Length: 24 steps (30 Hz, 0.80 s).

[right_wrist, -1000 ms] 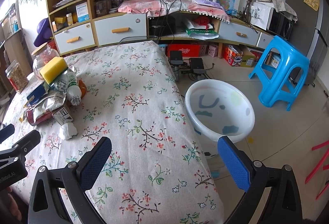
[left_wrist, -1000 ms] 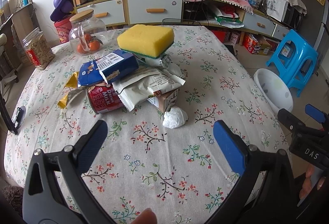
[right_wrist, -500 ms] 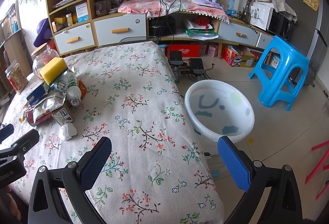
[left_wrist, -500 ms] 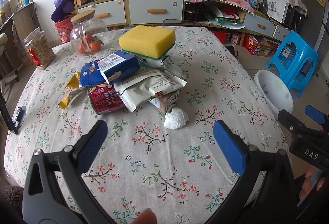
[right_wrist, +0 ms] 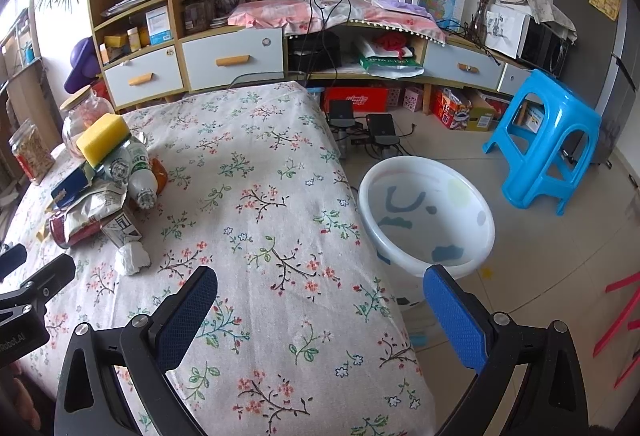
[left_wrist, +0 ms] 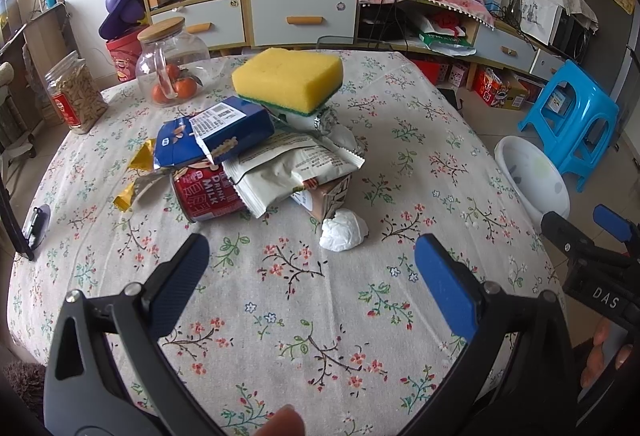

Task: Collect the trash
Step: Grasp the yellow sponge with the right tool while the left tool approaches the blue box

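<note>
A heap of trash lies mid-table: a crumpled white tissue [left_wrist: 343, 234] [right_wrist: 131, 259], a red milk can [left_wrist: 208, 193], a pale snack wrapper [left_wrist: 294, 167], a blue packet [left_wrist: 216, 133], a small carton [left_wrist: 328, 197] and a plastic bottle [right_wrist: 138, 175], with a yellow sponge [left_wrist: 289, 79] [right_wrist: 103, 137] on top. My left gripper [left_wrist: 312, 268] is open, short of the tissue. My right gripper [right_wrist: 320, 300] is open over the table's right edge, nothing between its fingers. A white basin [right_wrist: 426, 218] [left_wrist: 534, 175] stands on the floor beside the table.
The floral tablecloth [left_wrist: 304, 296] covers the table. A glass jar of oranges [left_wrist: 170, 63] and a jar of snacks [left_wrist: 76, 95] stand at the far left. A blue stool [right_wrist: 548, 135] is behind the basin. A cabinet [right_wrist: 224, 55] lines the wall.
The left gripper has crept slightly closer to the heap. The right gripper has barely moved. Both stay open.
</note>
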Each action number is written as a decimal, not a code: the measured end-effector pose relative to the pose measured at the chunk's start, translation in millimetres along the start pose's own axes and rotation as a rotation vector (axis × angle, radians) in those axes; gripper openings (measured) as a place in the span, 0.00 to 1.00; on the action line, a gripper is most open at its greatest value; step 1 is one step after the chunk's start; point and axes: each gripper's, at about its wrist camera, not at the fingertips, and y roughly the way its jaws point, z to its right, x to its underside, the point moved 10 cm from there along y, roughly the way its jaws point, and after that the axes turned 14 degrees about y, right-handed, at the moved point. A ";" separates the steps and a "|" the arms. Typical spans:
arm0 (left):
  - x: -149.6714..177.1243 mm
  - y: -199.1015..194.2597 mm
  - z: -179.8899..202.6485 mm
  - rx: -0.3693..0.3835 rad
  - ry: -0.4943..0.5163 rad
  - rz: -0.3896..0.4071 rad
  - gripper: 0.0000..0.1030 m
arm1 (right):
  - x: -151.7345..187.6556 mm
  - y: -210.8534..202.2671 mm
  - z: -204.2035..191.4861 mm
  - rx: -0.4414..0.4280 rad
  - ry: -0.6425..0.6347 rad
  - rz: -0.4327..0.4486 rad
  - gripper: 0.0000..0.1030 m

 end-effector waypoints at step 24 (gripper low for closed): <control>-19.9 29.8 -119.7 -0.011 -0.101 -0.167 0.99 | -51.8 27.3 -177.5 -0.269 -0.309 -0.125 1.00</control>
